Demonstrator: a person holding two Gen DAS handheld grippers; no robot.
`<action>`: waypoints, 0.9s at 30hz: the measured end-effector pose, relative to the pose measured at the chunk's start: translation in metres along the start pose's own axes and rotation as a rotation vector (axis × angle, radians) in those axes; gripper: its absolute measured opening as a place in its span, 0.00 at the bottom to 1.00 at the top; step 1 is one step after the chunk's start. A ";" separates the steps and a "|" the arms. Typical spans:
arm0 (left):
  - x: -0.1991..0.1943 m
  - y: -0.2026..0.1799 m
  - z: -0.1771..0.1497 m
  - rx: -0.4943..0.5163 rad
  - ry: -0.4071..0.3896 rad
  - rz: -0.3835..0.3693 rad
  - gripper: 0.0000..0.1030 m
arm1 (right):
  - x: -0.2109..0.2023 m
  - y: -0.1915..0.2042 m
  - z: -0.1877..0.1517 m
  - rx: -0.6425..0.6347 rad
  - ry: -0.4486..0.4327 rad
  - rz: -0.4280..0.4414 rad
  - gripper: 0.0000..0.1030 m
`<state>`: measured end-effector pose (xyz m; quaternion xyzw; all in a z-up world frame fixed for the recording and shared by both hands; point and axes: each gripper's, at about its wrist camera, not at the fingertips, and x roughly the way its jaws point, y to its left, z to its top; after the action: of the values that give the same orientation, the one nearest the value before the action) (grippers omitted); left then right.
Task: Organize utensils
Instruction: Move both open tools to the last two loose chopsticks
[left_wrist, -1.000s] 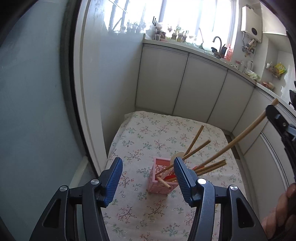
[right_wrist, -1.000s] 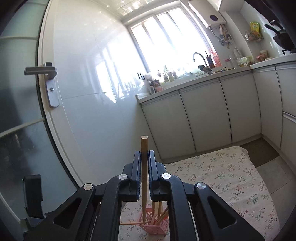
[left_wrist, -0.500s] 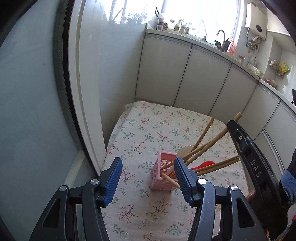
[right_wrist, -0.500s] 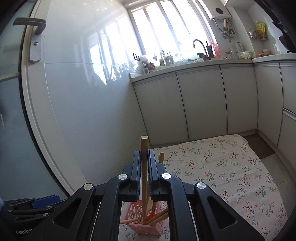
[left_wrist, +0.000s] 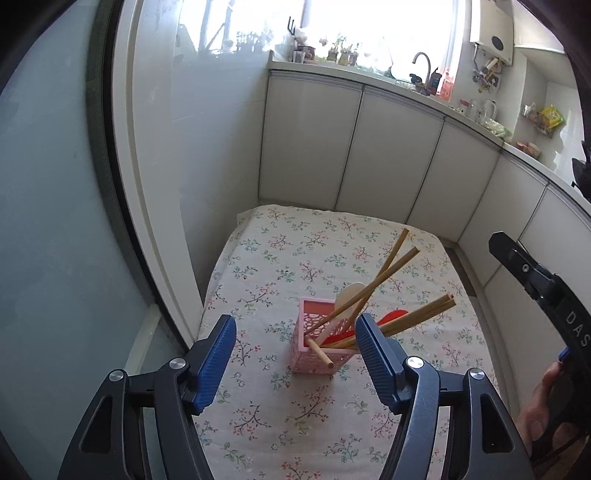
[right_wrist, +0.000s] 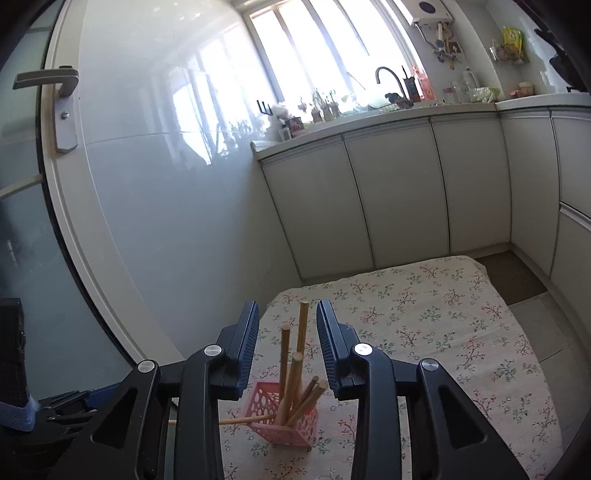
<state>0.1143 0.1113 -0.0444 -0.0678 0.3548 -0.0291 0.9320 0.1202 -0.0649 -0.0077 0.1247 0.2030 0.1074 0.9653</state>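
Observation:
A pink lattice basket (left_wrist: 317, 350) stands on the floral tablecloth (left_wrist: 280, 413) and holds several wooden chopsticks (left_wrist: 388, 269), a pale spoon (left_wrist: 351, 295) and a red utensil (left_wrist: 395, 315). My left gripper (left_wrist: 295, 321) hovers short of the basket; its jaws are opening and grip nothing. In the right wrist view the basket (right_wrist: 291, 417) sits below my right gripper (right_wrist: 287, 306). Its jaws are opening, and a chopstick (right_wrist: 302, 328) stands free between them with its foot in the basket. The right gripper's finger (left_wrist: 517, 266) also shows at the left view's right edge.
White cabinet doors (right_wrist: 399, 199) run behind and to the right of the table. A glass door with a metal handle (right_wrist: 62, 110) is on the left. A person's hand (left_wrist: 535, 417) holds the right gripper. A brown mat (right_wrist: 513, 277) lies on the floor.
The right gripper came down over the basket and spread its jaws, letting go of the chopstick, which now stands in the basket. The left jaws widened a little.

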 end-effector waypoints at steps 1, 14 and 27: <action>-0.002 -0.003 -0.001 0.013 -0.001 -0.004 0.69 | -0.008 -0.005 0.002 0.005 0.006 -0.008 0.39; 0.002 -0.069 -0.036 0.201 0.185 -0.184 0.76 | -0.066 -0.102 -0.003 0.117 0.249 -0.156 0.61; 0.051 -0.156 -0.093 0.411 0.390 -0.223 0.76 | -0.040 -0.190 -0.070 0.296 0.647 -0.314 0.62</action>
<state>0.0895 -0.0584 -0.1237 0.0908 0.5041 -0.2148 0.8316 0.0845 -0.2409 -0.1094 0.1895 0.5267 -0.0385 0.8278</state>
